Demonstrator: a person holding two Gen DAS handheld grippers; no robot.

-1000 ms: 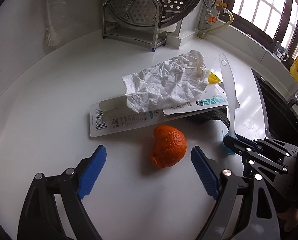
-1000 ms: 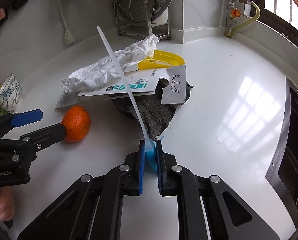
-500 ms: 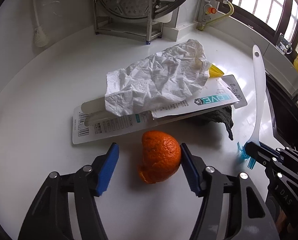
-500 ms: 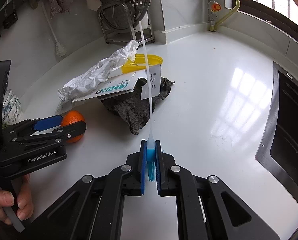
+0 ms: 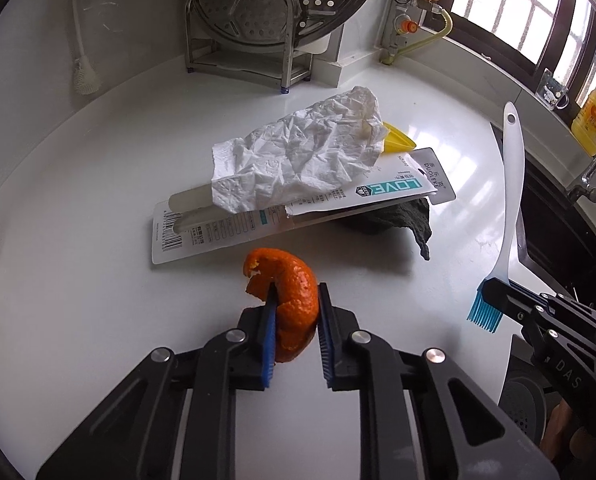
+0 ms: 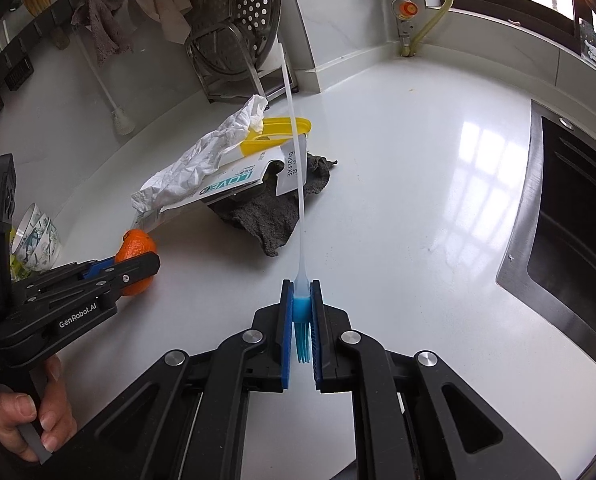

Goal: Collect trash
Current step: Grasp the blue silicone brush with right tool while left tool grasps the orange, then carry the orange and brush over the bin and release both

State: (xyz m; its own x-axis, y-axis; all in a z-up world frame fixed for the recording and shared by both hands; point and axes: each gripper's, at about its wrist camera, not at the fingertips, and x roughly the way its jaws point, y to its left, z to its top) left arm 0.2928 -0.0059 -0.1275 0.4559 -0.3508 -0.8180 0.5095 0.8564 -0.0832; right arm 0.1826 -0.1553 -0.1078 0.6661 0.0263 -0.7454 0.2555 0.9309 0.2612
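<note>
An orange peel (image 5: pixel 294 292) stands on the white counter (image 5: pixel 78 200) between the blue pads of my left gripper (image 5: pixel 297 312), whose jaws are closing and press it from both sides. Behind it lies a pile: crumpled white paper (image 5: pixel 298 160) on a cardboard package (image 5: pixel 378 192), a yellow plastic piece (image 5: pixel 398 138) and a dark grey cloth (image 5: pixel 394 220). My right gripper (image 6: pixel 300 312) is shut on the blue bristle end of a white-handled brush (image 6: pixel 294 152), whose handle points away over the pile. In the right wrist view the peel (image 6: pixel 136 242) shows at the left gripper's tips.
A steel rack with a perforated steamer plate (image 5: pixel 266 20) stands at the back wall. A dark sink (image 6: pixel 578 220) drops off at the right. A patterned bowl (image 6: pixel 34 236) sits at the far left, a yellow bottle (image 5: pixel 592 120) on the window sill.
My left gripper's jaws went from wide open to closed on the orange peel, squeezing it narrower. My right gripper rolled and shifted, so the brush handle swung from leaning left to nearly straight ahead.
</note>
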